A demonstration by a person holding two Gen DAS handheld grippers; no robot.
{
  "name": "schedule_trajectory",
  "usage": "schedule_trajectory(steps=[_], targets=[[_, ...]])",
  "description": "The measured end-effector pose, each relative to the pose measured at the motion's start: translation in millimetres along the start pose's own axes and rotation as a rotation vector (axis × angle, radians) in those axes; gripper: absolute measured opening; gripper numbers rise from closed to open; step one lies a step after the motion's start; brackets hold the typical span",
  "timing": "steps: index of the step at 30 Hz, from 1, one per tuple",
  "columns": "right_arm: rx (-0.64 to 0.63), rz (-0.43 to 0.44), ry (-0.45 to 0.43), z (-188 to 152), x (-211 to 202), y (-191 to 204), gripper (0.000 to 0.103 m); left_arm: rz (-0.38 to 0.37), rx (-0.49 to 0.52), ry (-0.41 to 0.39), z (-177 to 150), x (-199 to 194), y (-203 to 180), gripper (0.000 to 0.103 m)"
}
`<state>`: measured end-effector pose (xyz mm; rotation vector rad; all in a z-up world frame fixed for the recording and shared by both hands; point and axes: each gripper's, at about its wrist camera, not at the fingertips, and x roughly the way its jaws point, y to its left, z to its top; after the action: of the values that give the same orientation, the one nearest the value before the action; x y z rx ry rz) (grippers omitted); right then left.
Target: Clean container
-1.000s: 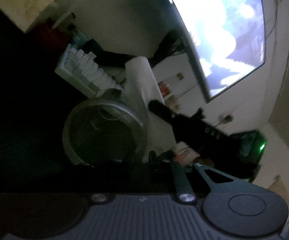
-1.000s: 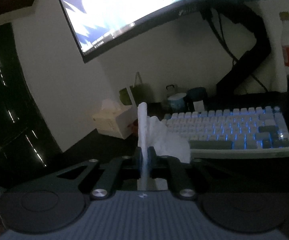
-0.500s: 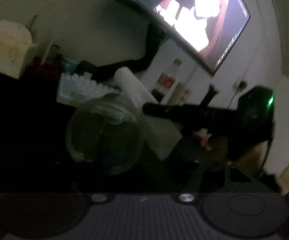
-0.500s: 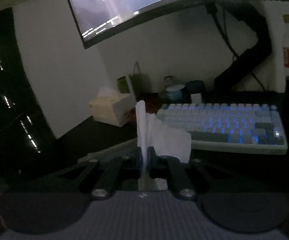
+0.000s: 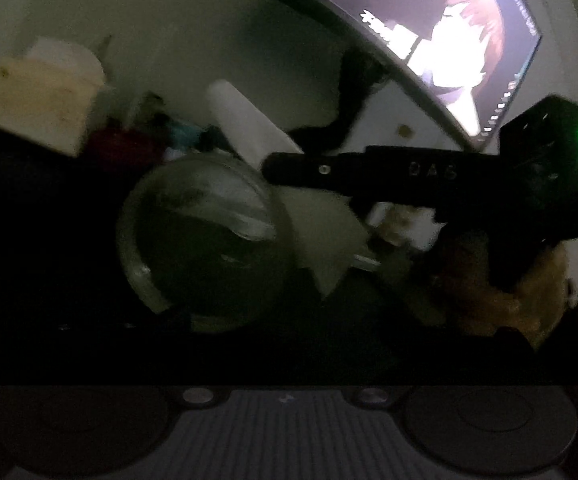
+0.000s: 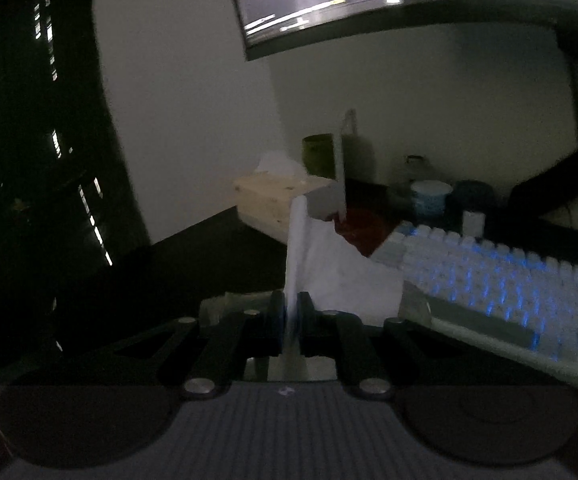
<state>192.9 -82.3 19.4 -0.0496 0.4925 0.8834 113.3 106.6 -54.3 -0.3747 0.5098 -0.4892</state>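
L tool's jaws opening, nothing btwn them; jar lies just ahead on dark desk. R tool pinches tissue tight. Best steady jar first, then wipe w/ tissue inside.

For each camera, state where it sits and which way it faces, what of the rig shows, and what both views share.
Left wrist: on the left tool, its fingers lost in the dark, jaws opening; it faces the glass container, with the right tool reaching in, pinching a white tissue.
Right wrist: on the right tool, shut on the tissue, facing the keyboard.
Shared: tissue, tissue box, monitor.
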Motion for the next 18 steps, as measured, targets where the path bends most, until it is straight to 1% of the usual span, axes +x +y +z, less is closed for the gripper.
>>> schedule_trajectory(steps=[1, 4, 5, 6, 7, 9, 11, 12, 14, 18], targets=[[0.019, -0.008, 0.004, 1.1, 2.3, -6.3, 0.009, 0.019, 0.006, -0.002, -0.1, 1.0, -1.8, 0.103], [0.161, -0.062, 0.024, 2.3, 6.9, -38.8, 0.009, 0.088, 0.016, 0.009, -0.3, 5.2, -5.6, 0.102], [0.2, -0.079, 0.029, 1.5, 7.1, -46.5, 0.008, 0.105, 0.017, 0.013, -0.3, 6.2, -6.4, 0.102], [0.225, -0.091, 0.033, 0.4, 6.8, -48.3, 0.008, 0.103, 0.013, 0.012, -0.1, 6.0, -6.1, 0.102], [0.225, -0.087, 0.032, -0.6, 5.9, -45.3, 0.008, 0.102, 0.009, 0.012, 0.1, 5.8, -5.8, 0.102], [0.156, -0.035, 0.035, -1.8, 4.5, -27.0, 0.009, 0.099, 0.002, 0.01, 0.4, 5.4, -5.2, 0.102], [0.054, 0.044, 0.041, -4.5, 4.1, -7.7, 0.01, 0.095, -0.005, 0.009, 0.8, 5.0, -4.7, 0.102], [0.001, 0.063, 0.036, -6.4, 3.9, -0.5, 0.01, 0.094, -0.009, 0.008, 0.9, 4.8, -4.4, 0.102], [-0.037, 0.04, 0.049, -6.9, 6.9, 1.2, 0.01, 0.091, -0.016, 0.007, 1.3, 4.4, -3.8, 0.102], [0.073, -0.086, 0.084, 1.8, 22.6, -29.4, 0.01, 0.096, -0.014, 0.005, 0.5, 5.1, -4.6, 0.102]])
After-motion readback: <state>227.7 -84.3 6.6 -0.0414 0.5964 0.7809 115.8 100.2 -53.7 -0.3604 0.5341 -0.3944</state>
